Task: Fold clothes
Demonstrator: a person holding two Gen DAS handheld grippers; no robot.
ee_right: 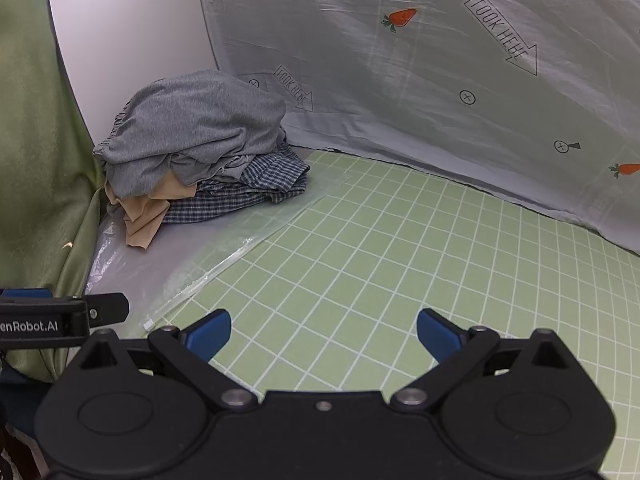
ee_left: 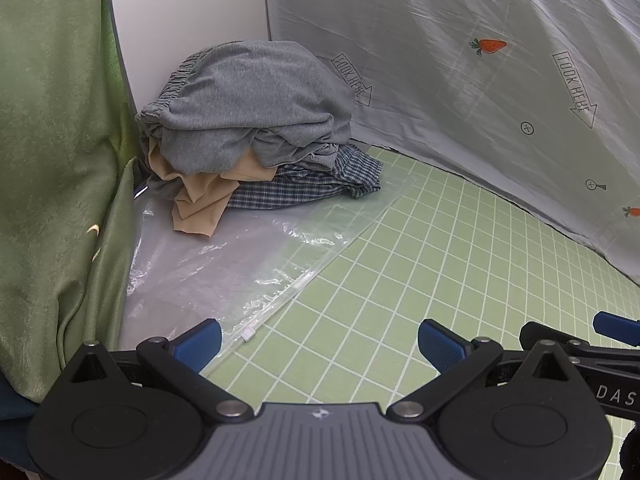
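Note:
A pile of clothes stands in the far left corner: a grey garment [ee_left: 248, 100] [ee_right: 192, 120] with an elastic waistband on top, a beige garment [ee_left: 200, 196] [ee_right: 144, 216] under it, and a blue plaid garment [ee_left: 316, 184] [ee_right: 248, 188] at the bottom. The pile rests on a clear plastic bag [ee_left: 224, 256] [ee_right: 192, 256]. My left gripper [ee_left: 320, 344] is open and empty, low over the bag's near edge. My right gripper [ee_right: 324, 336] is open and empty over the green grid mat [ee_left: 440, 272] [ee_right: 400, 256]. Both are well short of the pile.
A grey sheet [ee_left: 460, 60] [ee_right: 420, 60] printed with carrots and arrows hangs behind the mat. Green fabric [ee_left: 52, 160] [ee_right: 36, 160] drapes on the left. A white panel [ee_left: 180, 8] [ee_right: 128, 48] stands behind the pile. Each gripper shows at the edge of the other's view.

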